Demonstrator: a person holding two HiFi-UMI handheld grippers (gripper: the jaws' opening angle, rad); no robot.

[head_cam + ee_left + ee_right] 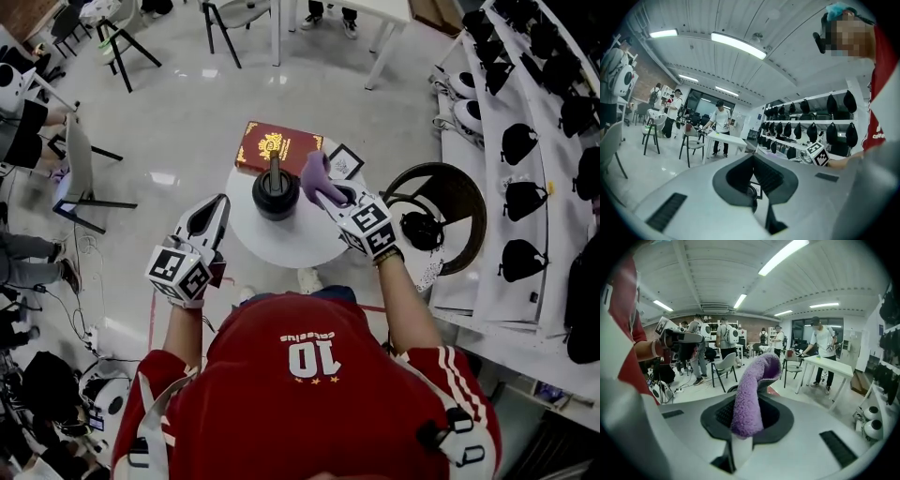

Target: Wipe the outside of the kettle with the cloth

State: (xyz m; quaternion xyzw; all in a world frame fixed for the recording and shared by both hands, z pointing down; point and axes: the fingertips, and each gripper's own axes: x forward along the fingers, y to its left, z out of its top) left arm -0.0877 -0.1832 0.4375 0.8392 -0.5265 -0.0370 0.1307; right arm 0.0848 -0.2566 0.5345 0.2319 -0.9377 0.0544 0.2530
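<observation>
On the round white table (281,239) stands the black kettle (276,192), seen from above in the head view. Just right of it my right gripper (330,193) is shut on a purple fluffy cloth (315,176), which hangs close beside the kettle's right side; I cannot tell if they touch. In the right gripper view the cloth (749,397) sticks up between the closed jaws of the right gripper (752,401). My left gripper (220,204) hovers at the table's left edge, away from the kettle, shut with nothing in it. The left gripper (753,161) points into the room.
A red book (277,147) and a small framed card (345,161) lie on the table's far side. A dark round seat (450,202) and white shelves with black bags (525,141) are at the right. Chairs (80,173) and people stand around on the floor.
</observation>
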